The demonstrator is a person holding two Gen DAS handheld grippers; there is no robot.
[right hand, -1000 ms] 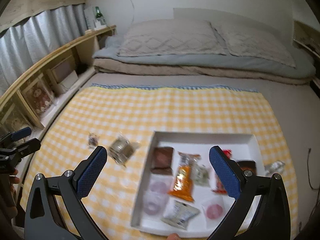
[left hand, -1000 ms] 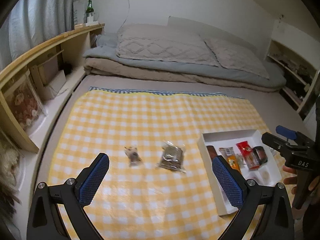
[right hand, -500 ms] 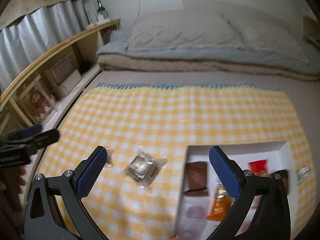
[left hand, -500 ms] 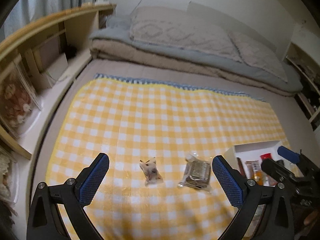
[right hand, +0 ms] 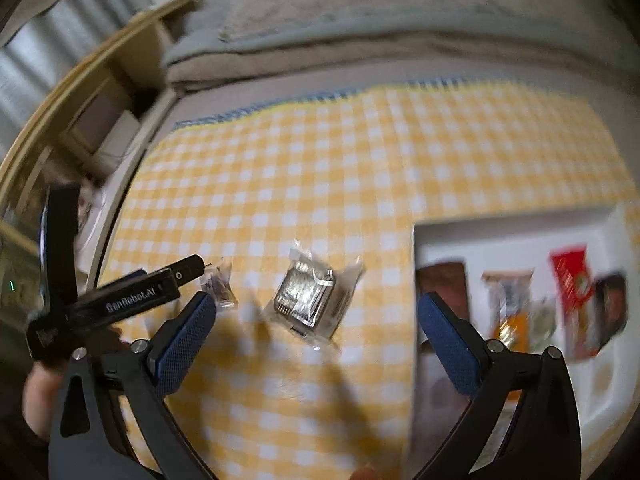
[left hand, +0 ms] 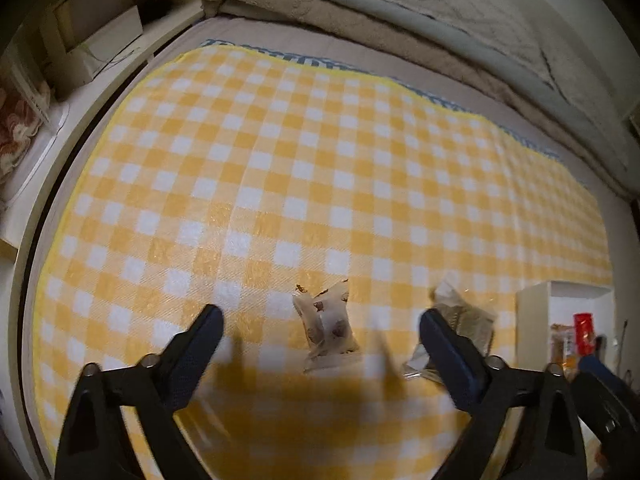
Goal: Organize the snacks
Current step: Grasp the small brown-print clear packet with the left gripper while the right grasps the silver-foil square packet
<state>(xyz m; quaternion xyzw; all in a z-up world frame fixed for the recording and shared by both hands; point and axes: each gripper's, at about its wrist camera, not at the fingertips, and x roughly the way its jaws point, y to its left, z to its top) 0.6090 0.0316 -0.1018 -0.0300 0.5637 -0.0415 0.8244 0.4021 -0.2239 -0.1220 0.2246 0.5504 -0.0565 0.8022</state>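
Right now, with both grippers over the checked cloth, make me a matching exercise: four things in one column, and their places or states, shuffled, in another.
Things:
1. small pale snack packet
2. clear packet with a dark square snack
3. red packet
4. left gripper

Places or states:
A. inside the white tray
B. open, nothing held
C. on the yellow checked cloth, between the left gripper's fingers in its own view
D. on the cloth, just left of the tray

Pairs: 1-C, 2-D, 3-A, 4-B
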